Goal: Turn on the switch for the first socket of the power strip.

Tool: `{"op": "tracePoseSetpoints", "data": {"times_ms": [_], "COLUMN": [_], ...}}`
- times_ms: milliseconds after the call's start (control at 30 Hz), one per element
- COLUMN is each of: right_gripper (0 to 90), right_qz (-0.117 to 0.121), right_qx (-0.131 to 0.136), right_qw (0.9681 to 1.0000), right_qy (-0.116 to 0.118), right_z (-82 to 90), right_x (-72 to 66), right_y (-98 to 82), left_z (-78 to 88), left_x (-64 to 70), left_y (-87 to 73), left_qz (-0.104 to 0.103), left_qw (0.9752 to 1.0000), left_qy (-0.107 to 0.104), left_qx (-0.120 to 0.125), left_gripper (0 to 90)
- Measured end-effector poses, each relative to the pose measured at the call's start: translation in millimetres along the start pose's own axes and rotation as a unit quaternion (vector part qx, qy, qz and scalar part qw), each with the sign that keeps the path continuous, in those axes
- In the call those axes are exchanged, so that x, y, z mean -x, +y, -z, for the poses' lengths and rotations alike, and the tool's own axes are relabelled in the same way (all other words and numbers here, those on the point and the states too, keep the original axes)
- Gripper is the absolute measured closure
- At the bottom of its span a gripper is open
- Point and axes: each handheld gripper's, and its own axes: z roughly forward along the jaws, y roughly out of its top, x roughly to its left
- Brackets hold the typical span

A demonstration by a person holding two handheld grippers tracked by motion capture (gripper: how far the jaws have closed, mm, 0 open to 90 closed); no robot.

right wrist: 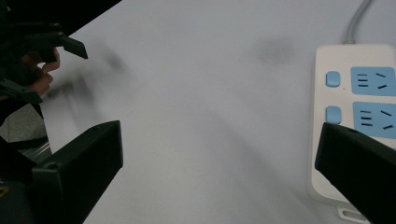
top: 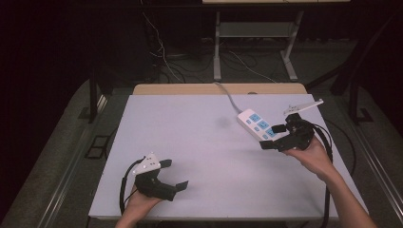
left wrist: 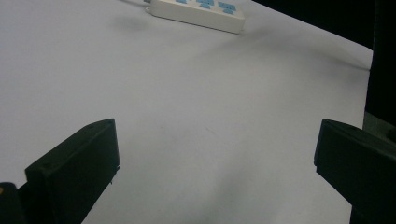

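My right gripper (top: 277,136) hangs at the near end of the power strip (top: 259,124), its jaws spread wide and pinching nothing; in the right gripper view one jaw stands over the strip's near end while the other is out over bare table (right wrist: 196,116), so the strip sits off to one side of my opening, not between the jaws. The strip lies toward the far right part of the white table (top: 190,142), flat, with its sockets and small blue switches facing up. Its long axis runs on a slant, from the far-left end where the grey cord (top: 227,94) leaves toward the back edge of the table, down to the near-right end under my right hand. My left gripper (top: 171,174) is well apart from it, low over the near left part of the table, jaws also spread and empty; from the left gripper view the strip (left wrist: 198,11) is far ahead across open surface. So the right hand is plainly the nearer one. As I judge it, to take the strip I would shift my right gripper sideways across that slanted axis until the narrow body sits between the jaws, then press in.
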Motion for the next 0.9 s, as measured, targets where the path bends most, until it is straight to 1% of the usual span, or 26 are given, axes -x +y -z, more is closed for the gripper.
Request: {"op": "tracePoseSetpoints", "data": {"times_ms": [167, 367, 533, 567, 667, 700, 733, 867, 900], "right_gripper": [0.5, 0.5, 0.5, 0.5, 0.5, 0.5, 0.5, 0.5, 0.5], "right_qz": [-0.006, -0.009, -0.009, -0.009, -0.011, -0.011, -0.008, -0.010, -0.012], "right_qx": [0.002, 0.009, 0.005, 0.004, -0.001, -0.001, -0.004, -0.003, -0.004], "right_qw": [1.0000, 0.9999, 0.9999, 0.9999, 0.9999, 0.9999, 0.9999, 0.9999, 0.9999], "right_qy": [0.002, 0.001, -0.002, -0.004, -0.005, -0.005, -0.006, -0.006, -0.009], "right_z": [-1.6, -1.7, -2.6, -3.6, -5.6, -5.6, -7.8, -10.9, -11.9], "right_x": [4.2, 10.2, 13.3, 15.3, 17.9, 17.9, 20.6, 25.8, 27.0], "right_y": [5.4, 16.8, 25.0, 29.4, 35.0, 35.0, 39.4, 45.7, 47.4], "left_z": [-0.5, -0.4, -0.2, -0.3, -0.4, -0.4, -0.4, -0.2, -0.2], "left_x": [-0.1, 0.1, -0.5, -0.6, -0.6, -0.6, -0.7, -0.8, -1.0], "left_y": [0.0, 0.0, 0.0, 0.0, 0.0, 0.0, 0.0, -0.1, -0.1], "left_qz": [0.000, -0.001, 0.002, 0.001, 0.001, 0.001, 0.001, 0.002, 0.002], "left_qw": [1.0000, 1.0000, 1.0000, 1.0000, 1.0000, 1.0000, 1.0000, 1.0000, 1.0000], "left_qy": [0.000, -0.001, 0.000, 0.000, 0.000, 0.000, 0.000, 0.000, 0.000], "left_qx": [-0.002, -0.002, 0.000, 0.000, -0.001, -0.001, 0.000, 0.000, 0.000], "left_gripper": [0.0, 0.0, 0.0, 0.0, 0.0, 0.0, 0.0, 0.0, 0.0]}}
